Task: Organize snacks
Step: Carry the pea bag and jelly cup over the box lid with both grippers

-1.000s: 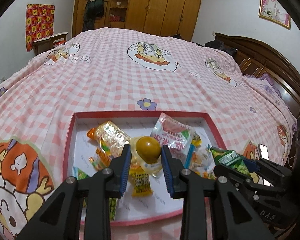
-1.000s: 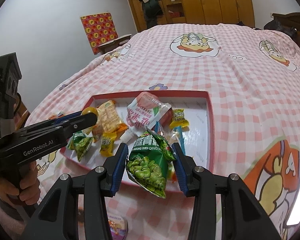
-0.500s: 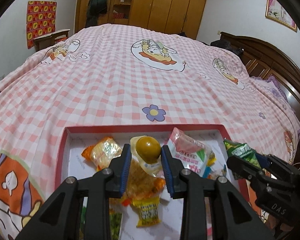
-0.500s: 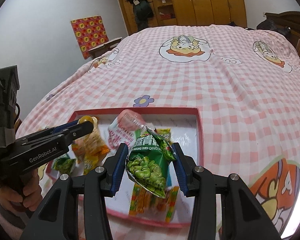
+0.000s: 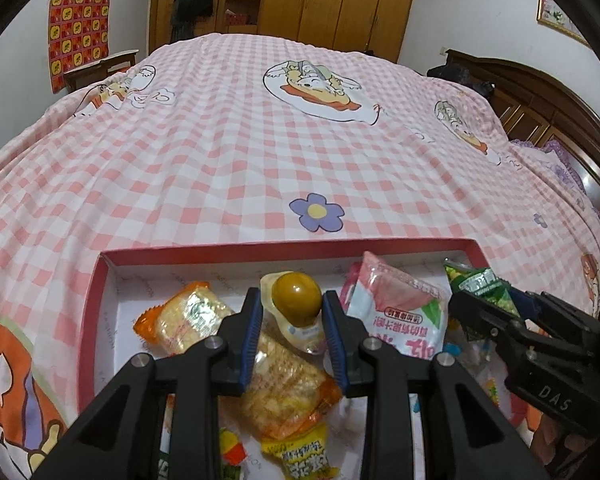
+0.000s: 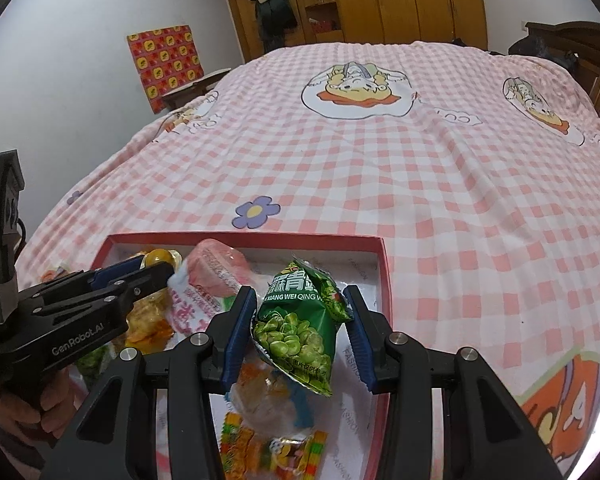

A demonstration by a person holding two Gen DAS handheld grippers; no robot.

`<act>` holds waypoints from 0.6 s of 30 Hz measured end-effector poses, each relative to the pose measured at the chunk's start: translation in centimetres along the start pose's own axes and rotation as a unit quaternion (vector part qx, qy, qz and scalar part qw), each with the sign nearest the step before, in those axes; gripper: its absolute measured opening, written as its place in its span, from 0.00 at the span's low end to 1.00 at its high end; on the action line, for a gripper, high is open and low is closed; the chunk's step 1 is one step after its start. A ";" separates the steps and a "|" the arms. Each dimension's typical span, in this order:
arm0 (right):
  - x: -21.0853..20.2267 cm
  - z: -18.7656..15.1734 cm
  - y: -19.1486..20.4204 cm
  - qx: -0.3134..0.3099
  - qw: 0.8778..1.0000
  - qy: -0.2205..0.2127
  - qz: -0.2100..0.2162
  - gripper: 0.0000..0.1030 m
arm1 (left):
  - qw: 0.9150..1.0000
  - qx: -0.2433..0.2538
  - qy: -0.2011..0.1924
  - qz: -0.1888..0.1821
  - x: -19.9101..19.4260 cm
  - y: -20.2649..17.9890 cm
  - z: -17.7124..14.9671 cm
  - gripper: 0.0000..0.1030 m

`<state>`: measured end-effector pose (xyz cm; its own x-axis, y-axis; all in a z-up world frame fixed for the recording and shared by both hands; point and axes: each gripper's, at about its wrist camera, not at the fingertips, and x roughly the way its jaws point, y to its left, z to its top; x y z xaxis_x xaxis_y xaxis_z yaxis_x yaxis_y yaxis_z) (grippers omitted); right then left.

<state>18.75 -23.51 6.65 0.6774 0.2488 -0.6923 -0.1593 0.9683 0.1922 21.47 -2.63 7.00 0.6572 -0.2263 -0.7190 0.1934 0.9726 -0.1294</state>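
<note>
Left tool gripping a slippery, squashy packed egg at its middle; right tool pinching the light, crinkly green-pea bag sideways, over the red tray.

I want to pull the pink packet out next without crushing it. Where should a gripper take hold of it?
Grip the pink packet by its flat sealed top edge, coming from above at the tray's far side. That edge sticks up free of the other snacks; the puffed middle is wide, and its lower end lies among the pile.

Red tray on checked bed
</note>
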 end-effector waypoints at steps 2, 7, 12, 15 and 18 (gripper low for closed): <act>0.4 -0.1 0.0 -0.001 1.000 0.003 -0.002 0.44 | 1.000 0.004 -0.001 0.005 0.2 -0.2 0.0 0.31; 1.0 -0.2 -0.1 -0.003 1.000 0.003 -0.004 0.45 | 1.000 0.009 -0.002 0.012 0.4 -0.4 -0.1 0.31; 1.2 -0.1 0.0 -0.005 1.000 0.001 -0.007 0.45 | 1.000 0.003 0.000 0.011 0.4 -0.2 0.0 0.31; 1.2 -0.1 0.0 -0.004 1.000 0.000 -0.009 0.45 | 1.000 0.003 0.000 0.016 0.5 -0.1 0.0 0.36; 1.3 0.0 0.0 -0.001 1.000 0.000 -0.009 0.46 | 1.000 0.001 0.001 0.016 0.5 0.0 0.0 0.37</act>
<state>19.58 -23.21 5.74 0.6796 0.2321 -0.6959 -0.1485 0.9725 0.1792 21.80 -2.74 6.62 0.6619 -0.1945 -0.7239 0.1735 0.9793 -0.1044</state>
